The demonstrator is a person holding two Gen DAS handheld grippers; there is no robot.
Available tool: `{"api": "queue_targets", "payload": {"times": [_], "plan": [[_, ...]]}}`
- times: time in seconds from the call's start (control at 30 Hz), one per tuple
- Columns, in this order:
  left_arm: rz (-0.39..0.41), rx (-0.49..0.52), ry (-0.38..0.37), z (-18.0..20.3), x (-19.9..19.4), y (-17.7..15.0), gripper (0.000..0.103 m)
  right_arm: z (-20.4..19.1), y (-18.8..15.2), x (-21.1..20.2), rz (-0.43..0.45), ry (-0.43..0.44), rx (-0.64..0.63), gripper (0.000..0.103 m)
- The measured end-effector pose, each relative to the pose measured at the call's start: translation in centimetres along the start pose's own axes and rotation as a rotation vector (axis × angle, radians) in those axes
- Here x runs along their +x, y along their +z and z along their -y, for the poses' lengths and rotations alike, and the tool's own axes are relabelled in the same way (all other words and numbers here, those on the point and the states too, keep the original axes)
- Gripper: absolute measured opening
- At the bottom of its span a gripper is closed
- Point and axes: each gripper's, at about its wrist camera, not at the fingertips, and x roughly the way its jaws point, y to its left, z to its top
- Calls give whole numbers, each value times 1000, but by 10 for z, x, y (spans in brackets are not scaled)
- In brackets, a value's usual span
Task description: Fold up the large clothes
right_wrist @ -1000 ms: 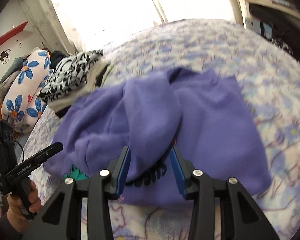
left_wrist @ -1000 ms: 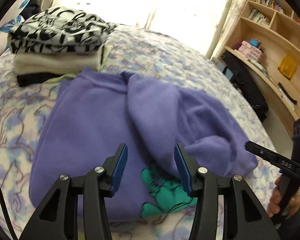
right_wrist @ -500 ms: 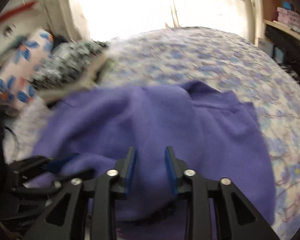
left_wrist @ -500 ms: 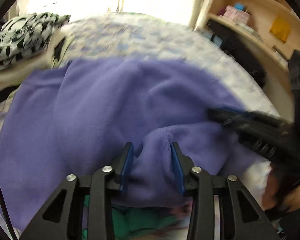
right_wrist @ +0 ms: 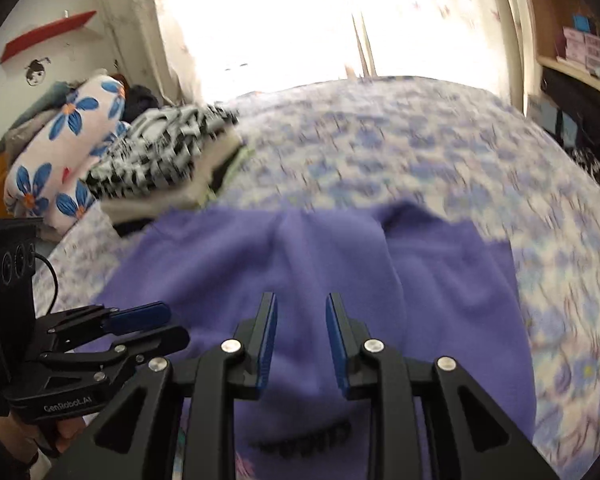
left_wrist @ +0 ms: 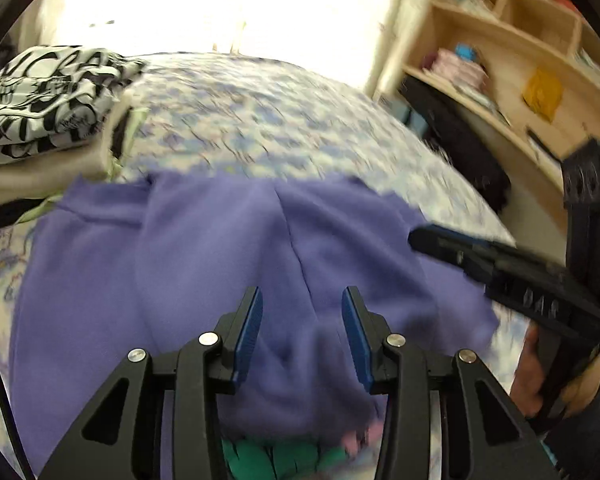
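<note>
The purple sweatshirt (left_wrist: 204, 264) is spread on the flowered bedspread (right_wrist: 400, 136), just beside a stack of folded clothes (right_wrist: 168, 160). A fold of its fabric is seen between the pads of the left gripper (left_wrist: 302, 334), whose jaws are opening. The jaws of the right gripper (right_wrist: 301, 340) are opening too, narrowly parted over the cloth.
</note>
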Motion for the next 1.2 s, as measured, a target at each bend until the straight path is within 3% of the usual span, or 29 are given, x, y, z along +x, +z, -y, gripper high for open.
{"api": "queue_targets", "payload": {"times": [0.2,0.3,0.33,0.37,0.4,0.43,0.6,0.8,0.93,1.2], "plan": [[-58,-195,36,-40,52,26,40,2,26,72,-116,34,48,25],[-74,-229,75,-59,64,20,29,15,24,86,-126,-114,20,24],[-71,-230,63,-63,64,17,28,29,21,87,-133,-125,42,22],[-66,-226,55,-66,62,15,28,40,18,87,-138,-112,69,20],[-66,-213,58,-67,61,13,28,51,14,85,-143,-148,88,7],[-68,-202,55,-68,60,12,27,61,10,81,-139,-175,95,0],[-71,-175,64,-66,61,13,28,82,1,62,-140,-129,156,0],[-85,-181,97,-59,50,16,29,61,1,48,-131,-149,109,2],[-93,-162,144,-51,33,14,38,49,0,30,-110,-154,109,2],[-88,-141,219,-38,-14,2,44,23,-20,-18,-85,-156,139,2]]}}
